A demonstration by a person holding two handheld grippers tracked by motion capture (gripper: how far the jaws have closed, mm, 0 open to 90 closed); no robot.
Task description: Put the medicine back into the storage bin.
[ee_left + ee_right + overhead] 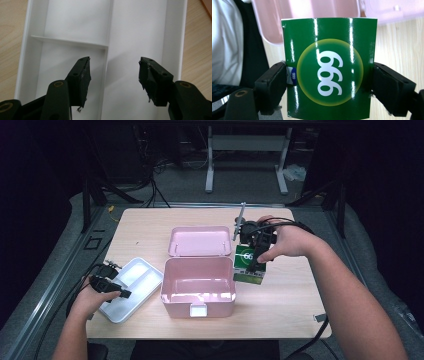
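right gripper [329, 82] clamping green box [329, 67], left gripper [113, 75] agape over white tray [140, 30]

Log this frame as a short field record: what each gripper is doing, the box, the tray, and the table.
right gripper: shut on the green box, held above the table beside the pink case
green box: glossy, white 999 in a yellow-ringed circle
left gripper: open, holding nothing, over the white tray
white tray: divided into compartments, nothing in them where seen
pink case: open, inside looks bare
pink lid: lies behind the case
table: light wood
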